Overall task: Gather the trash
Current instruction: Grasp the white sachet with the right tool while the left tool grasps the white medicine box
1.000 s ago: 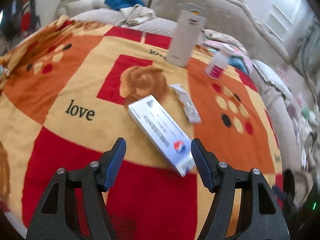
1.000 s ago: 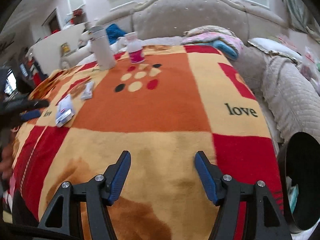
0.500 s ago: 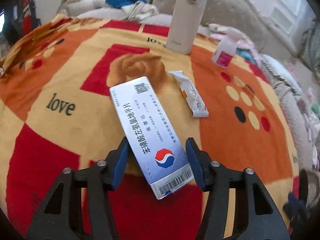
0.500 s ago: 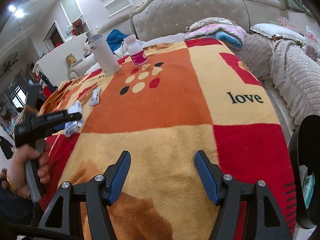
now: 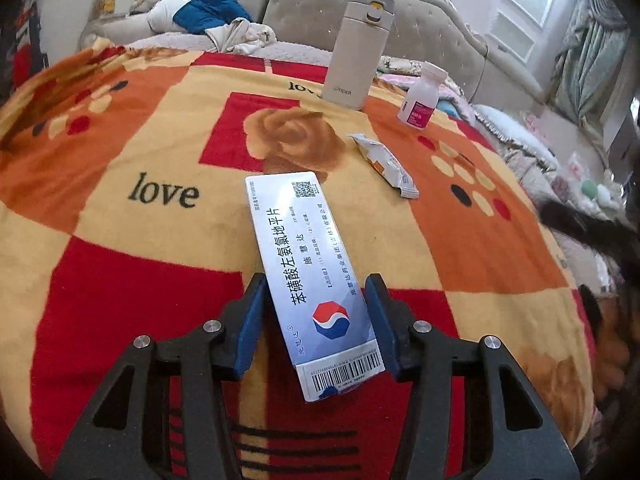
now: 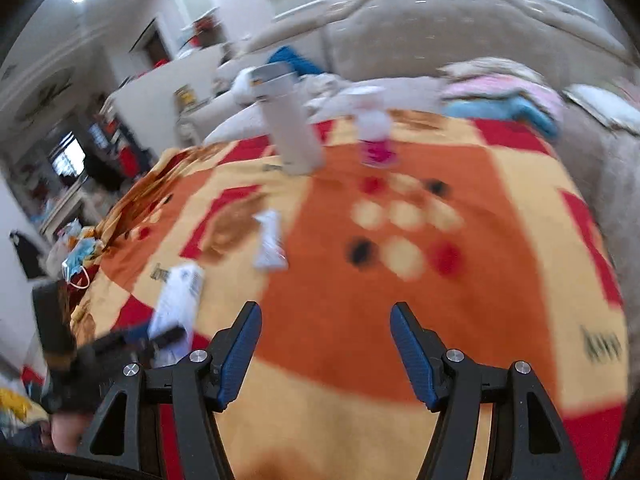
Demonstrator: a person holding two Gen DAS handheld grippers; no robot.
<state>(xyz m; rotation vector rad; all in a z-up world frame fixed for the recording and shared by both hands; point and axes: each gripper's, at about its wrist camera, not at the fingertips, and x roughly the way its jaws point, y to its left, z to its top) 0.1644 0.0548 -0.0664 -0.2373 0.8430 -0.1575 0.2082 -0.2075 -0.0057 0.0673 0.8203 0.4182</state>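
Since the earlier frame the left gripper (image 5: 314,320) has dropped astride the medicine box (image 5: 310,280), jaws closing, barely touching it; squeeze squarely before lifting; right gripper (image 6: 326,354) half-open, empty.

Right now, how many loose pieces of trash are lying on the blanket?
2. The medicine box sits between the left gripper's closing fingers; the snack wrapper lies beyond it. More may be outside the view.

Five things are sitting on one patterned blanket (image 5: 120,280) — one long white medicine box (image 5: 308,272), one small sealed snack wrapper (image 5: 384,164), one tall beige flask (image 5: 356,56), one white bottle with a pink label (image 5: 420,98) — and two black grippers with blue pads are showing, one in each view.
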